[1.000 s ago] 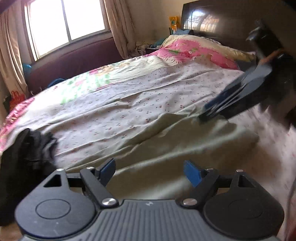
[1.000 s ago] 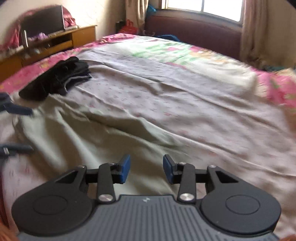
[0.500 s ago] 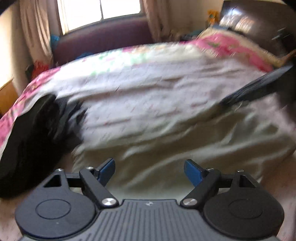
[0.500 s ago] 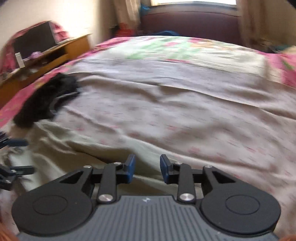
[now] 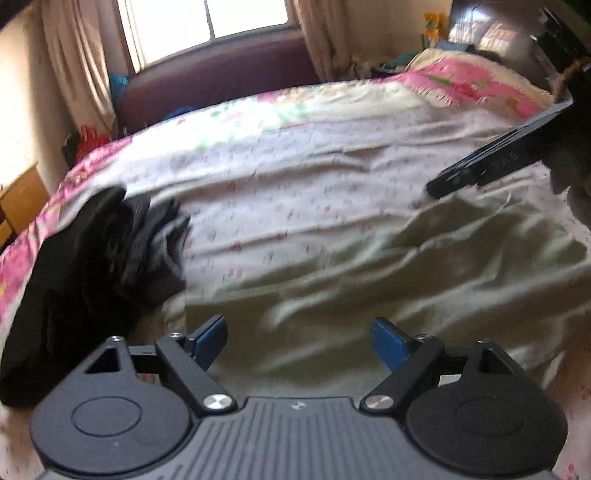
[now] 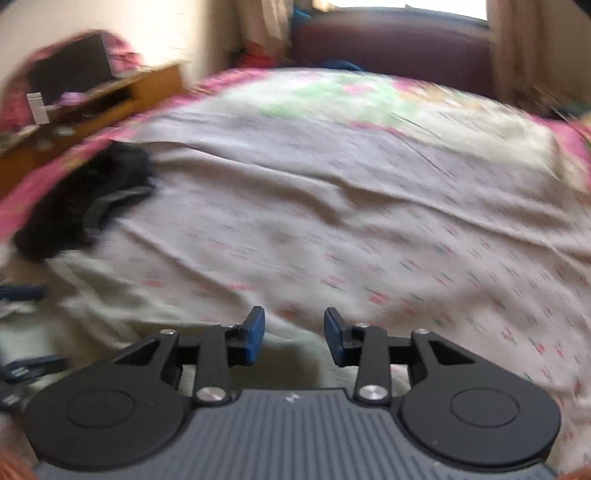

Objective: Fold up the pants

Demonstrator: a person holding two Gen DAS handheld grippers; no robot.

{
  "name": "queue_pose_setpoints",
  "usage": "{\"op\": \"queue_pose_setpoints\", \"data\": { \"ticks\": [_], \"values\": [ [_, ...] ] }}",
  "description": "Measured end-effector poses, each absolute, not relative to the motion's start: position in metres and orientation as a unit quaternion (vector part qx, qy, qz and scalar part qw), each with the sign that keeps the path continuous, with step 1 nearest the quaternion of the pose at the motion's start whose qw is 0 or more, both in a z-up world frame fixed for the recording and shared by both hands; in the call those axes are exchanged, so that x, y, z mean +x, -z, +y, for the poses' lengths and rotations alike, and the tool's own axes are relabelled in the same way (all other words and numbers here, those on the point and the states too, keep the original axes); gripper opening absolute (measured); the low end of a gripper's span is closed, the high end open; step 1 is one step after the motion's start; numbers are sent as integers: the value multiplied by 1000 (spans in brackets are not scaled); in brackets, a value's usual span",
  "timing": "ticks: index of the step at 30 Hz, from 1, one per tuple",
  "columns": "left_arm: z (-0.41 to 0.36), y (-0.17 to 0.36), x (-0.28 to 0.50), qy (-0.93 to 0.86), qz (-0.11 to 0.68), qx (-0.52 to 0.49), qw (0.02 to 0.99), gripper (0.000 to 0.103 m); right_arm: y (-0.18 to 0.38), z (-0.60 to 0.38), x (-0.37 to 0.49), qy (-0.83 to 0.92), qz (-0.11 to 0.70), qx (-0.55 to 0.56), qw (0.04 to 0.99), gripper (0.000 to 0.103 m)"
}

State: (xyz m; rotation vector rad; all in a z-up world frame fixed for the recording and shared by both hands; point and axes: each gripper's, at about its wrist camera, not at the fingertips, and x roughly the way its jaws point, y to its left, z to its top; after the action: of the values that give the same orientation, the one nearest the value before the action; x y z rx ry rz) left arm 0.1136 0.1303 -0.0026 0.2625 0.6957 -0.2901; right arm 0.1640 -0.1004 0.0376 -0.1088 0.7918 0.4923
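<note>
The olive-green pants (image 5: pixel 369 266) lie spread and wrinkled on the bed, reaching from under my left gripper to the right edge of the left wrist view. My left gripper (image 5: pixel 299 332) hangs just above their near part, jaws wide open and empty. My right gripper (image 6: pixel 294 325) is over the pants' far edge (image 6: pixel 92 295); its jaws are opening and nothing shows between the blue pads. In the left wrist view the right gripper (image 5: pixel 480 166) comes in dark from the right, its tip at the pants' upper corner. The left gripper's fingers (image 6: pixel 22 295) show at the left edge of the right wrist view.
A heap of black clothes (image 5: pixel 92 251) (image 6: pixel 85 199) lies on the flowered sheet (image 5: pixel 295 177) left of the pants. Pink pillows (image 5: pixel 480 88) and a dark headboard (image 5: pixel 498 33) are at the far right. A wooden cabinet (image 6: pixel 110 99) stands beyond the bed's left side.
Both views have swung and moved along the bed, so the black heap looms larger at the left. The right jaws narrowed, then widened again. The left jaws stayed wide.
</note>
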Motion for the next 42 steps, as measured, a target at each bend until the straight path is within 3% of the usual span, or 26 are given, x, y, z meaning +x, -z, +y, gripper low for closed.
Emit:
{"op": "queue_pose_setpoints", "data": {
  "ticks": [6, 11, 16, 22, 31, 38, 42],
  "values": [
    [128, 19, 129, 113, 356, 133, 918, 99, -25, -33, 180, -359, 423, -71, 829, 36],
    [152, 23, 116, 77, 375, 121, 916, 103, 5, 2, 197, -308, 448, -128, 829, 32],
    [175, 17, 109, 29, 377, 113, 919, 103, -27, -25, 198, -260, 419, -84, 866, 33],
    [165, -3, 87, 23, 327, 133, 935, 103, -68, -139, 132, -170, 420, -9, 892, 37],
    [77, -10, 69, 170, 297, 142, 929, 103, -24, -232, 51, -109, 485, 155, 854, 39],
    [31, 3, 68, 234, 338, 171, 896, 103, -4, -242, 35, -154, 486, 260, 820, 39],
    [8, -22, 78, 288, 308, 151, 894, 103, 0, -226, 24, -163, 496, 229, 822, 19]
  ]
}}
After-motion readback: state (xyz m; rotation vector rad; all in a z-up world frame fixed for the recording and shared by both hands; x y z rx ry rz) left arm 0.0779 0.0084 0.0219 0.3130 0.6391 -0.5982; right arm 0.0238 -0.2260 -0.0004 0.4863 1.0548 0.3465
